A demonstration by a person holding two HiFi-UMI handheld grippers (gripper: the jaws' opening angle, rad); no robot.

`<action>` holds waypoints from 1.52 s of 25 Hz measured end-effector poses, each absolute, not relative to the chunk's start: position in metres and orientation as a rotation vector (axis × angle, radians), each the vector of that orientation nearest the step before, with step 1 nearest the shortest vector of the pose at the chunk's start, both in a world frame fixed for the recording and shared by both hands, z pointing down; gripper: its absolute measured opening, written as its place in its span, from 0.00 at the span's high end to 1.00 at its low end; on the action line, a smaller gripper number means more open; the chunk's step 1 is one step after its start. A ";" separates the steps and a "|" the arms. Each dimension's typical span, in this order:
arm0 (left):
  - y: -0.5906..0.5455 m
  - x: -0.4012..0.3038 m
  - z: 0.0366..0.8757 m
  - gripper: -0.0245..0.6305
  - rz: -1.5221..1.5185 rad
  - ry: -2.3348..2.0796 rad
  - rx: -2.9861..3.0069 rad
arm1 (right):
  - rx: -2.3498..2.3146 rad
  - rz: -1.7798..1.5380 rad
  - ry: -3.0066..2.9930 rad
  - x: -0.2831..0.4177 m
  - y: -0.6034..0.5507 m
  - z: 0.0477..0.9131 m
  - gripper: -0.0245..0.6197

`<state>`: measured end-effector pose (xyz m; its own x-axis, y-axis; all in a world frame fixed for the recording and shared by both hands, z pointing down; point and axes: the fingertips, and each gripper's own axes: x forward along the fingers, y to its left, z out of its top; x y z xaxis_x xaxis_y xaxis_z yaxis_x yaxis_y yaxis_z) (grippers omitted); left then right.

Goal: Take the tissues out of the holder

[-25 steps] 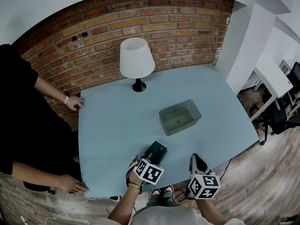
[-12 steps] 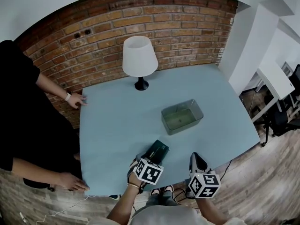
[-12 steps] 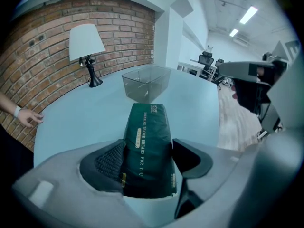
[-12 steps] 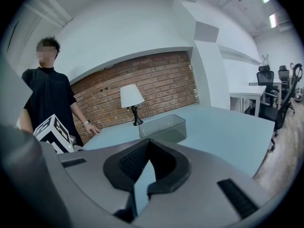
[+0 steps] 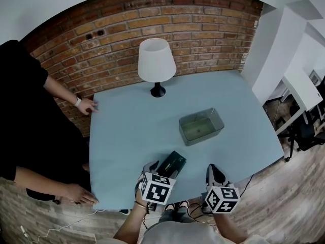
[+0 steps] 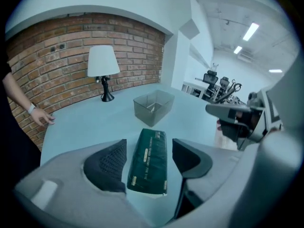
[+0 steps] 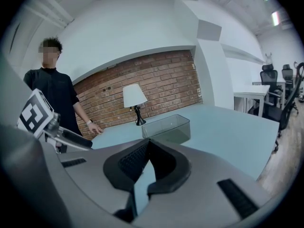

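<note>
A dark green tissue pack (image 5: 171,164) lies flat on the light blue table (image 5: 127,131) near its front edge. My left gripper (image 5: 158,172) is just behind it. In the left gripper view the tissue pack (image 6: 149,160) lies between the two jaws of my left gripper (image 6: 148,148), which is open, with a gap on each side. The clear holder (image 5: 201,126) stands apart, right of the table's middle, and looks empty; it also shows in the gripper views (image 6: 153,106) (image 7: 166,128). My right gripper (image 5: 214,176) hovers at the front edge, shut on nothing (image 7: 147,145).
A white-shaded lamp (image 5: 157,62) stands at the back of the table by the brick wall. A person in black stands at the left with one hand (image 5: 87,105) on the far left corner and the other hand (image 5: 76,193) at the near left corner.
My left gripper has drawn back slightly toward the front edge; the pack stays on the table. The head view has drifted a little. The right gripper has not moved.
</note>
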<state>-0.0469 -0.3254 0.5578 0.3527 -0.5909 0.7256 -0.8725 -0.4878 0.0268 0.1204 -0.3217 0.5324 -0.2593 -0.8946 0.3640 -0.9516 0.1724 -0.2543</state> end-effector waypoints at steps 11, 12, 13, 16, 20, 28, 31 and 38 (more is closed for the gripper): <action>-0.323 0.018 0.489 0.75 0.697 -1.248 2.421 | 1.828 0.614 -2.346 0.113 -0.322 0.515 0.95; -0.322 0.022 0.484 0.81 0.674 -1.273 2.446 | 1.831 0.606 -2.350 0.113 -0.322 0.511 0.96; -0.321 0.026 0.479 0.87 0.643 -1.306 2.470 | 1.834 0.597 -2.354 0.113 -0.321 0.508 0.95; -0.317 0.031 0.472 0.95 0.525 -1.382 2.505 | 1.843 0.570 -2.363 0.115 -0.319 0.499 0.95; -0.314 0.026 0.476 0.95 0.410 -1.451 2.483 | 1.843 0.555 -2.372 0.118 -0.314 0.495 0.95; -0.315 0.023 0.474 0.95 0.359 -1.504 2.473 | 1.841 0.549 -2.377 0.124 -0.308 0.494 0.96; -0.315 0.023 0.470 0.95 0.353 -1.516 2.478 | 1.826 0.535 -2.376 0.124 -0.308 0.492 0.96; -0.317 0.023 0.463 0.95 0.336 -1.554 2.487 | 1.819 0.530 -2.380 0.126 -0.308 0.490 0.96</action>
